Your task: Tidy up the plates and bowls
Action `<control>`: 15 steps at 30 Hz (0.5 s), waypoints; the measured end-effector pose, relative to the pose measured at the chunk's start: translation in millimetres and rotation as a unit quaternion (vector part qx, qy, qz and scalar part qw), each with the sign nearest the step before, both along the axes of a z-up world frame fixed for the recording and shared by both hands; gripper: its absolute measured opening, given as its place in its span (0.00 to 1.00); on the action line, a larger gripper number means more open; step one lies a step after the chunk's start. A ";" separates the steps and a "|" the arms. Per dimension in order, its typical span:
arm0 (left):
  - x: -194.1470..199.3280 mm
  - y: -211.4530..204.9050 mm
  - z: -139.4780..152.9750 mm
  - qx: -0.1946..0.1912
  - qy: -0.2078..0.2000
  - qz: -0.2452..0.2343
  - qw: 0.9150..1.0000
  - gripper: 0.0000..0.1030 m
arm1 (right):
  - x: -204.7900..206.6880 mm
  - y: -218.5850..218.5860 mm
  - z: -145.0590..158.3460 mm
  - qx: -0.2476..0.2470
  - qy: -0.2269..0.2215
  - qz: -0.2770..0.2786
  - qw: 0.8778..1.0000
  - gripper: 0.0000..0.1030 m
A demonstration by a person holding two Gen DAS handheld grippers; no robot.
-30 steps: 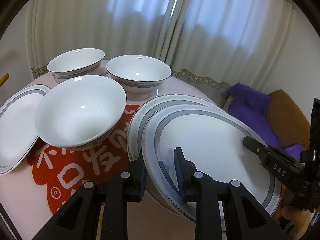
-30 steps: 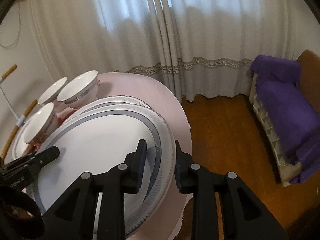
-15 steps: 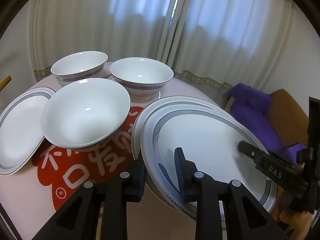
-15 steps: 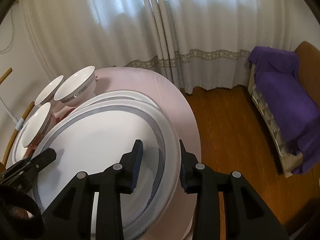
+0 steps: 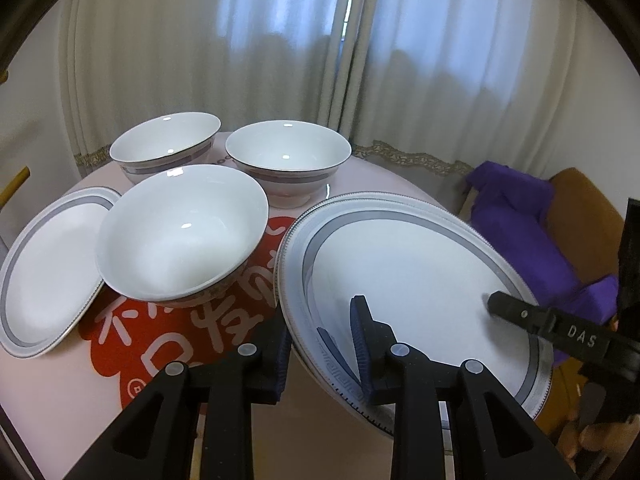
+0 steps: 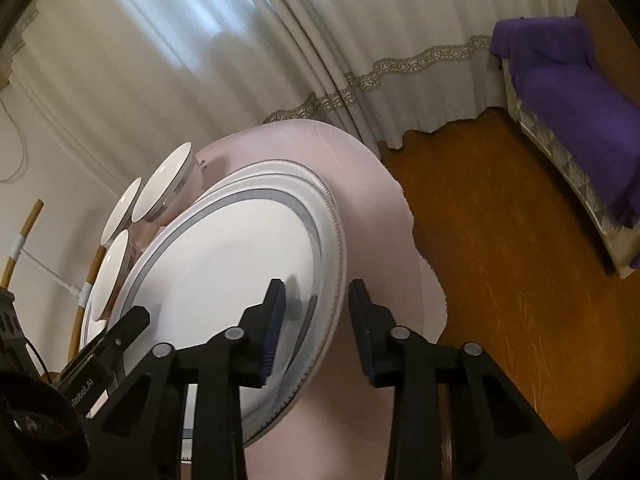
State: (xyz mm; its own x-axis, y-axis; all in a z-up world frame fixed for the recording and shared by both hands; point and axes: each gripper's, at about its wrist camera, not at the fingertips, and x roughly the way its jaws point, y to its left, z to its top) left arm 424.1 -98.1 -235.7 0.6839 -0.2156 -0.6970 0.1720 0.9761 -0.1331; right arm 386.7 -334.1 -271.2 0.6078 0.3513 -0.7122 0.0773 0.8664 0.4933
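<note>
A large round plate [image 5: 412, 280] with a grey band is seen on the right part of a round table covered with a pink cloth [image 6: 360, 168]. In the right wrist view a second rim is visible just under it, so this plate lies on another plate [image 6: 280, 166] of the same kind.

The left gripper [image 5: 320, 336] is placed at the near left edge of the large plate. Its jaws stand at a middle width, one finger below the rim and one above, over the white inside of the plate. It cannot be told whether the rim is really pressed between the pads.

The right gripper [image 6: 316, 320] is placed at the opposite edge of the same plate. Its jaws are spread rather wide around the rim, and a gap is seen between the outer pad and the rim, so the plate is not clamped by it.

To the left of the large plate three white bowls are found: a near bowl [image 5: 180, 236] standing on a red mat [image 5: 224, 312] with white characters, and behind it a left bowl [image 5: 166, 144] and a right bowl [image 5: 288, 160]. An oval plate [image 5: 48, 276] lies at the far left, partly under the edge of the near bowl.

Behind the table white curtains [image 5: 280, 48] are hung, and a purple cloth [image 6: 568, 92] is laid over a seat on the right
</note>
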 end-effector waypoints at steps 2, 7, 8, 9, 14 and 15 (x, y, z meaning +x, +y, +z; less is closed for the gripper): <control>-0.8 -1.1 0.0 0.010 -0.001 0.000 1.000 0.25 | 1.1 2.5 0.2 -0.003 0.000 0.002 1.000 0.27; -2.0 -0.8 -2.3 0.016 0.017 0.003 1.000 0.32 | 4.7 10.2 1.5 -0.023 -0.007 0.006 1.000 0.24; -0.1 0.0 -3.6 0.014 0.021 0.002 1.000 0.32 | 5.2 10.0 1.7 -0.022 -0.007 0.005 1.000 0.24; -0.6 0.8 -4.6 0.011 0.023 0.000 1.000 0.32 | 6.2 10.0 1.7 -0.024 -0.005 0.005 1.000 0.23; -6.8 1.4 1.3 0.015 0.011 -0.005 1.000 0.33 | 8.2 16.0 2.0 -0.042 -0.005 0.007 0.999 0.23; -9.2 2.1 3.4 0.014 0.009 -0.007 1.000 0.34 | 7.8 16.7 2.7 -0.047 -0.006 0.007 0.999 0.23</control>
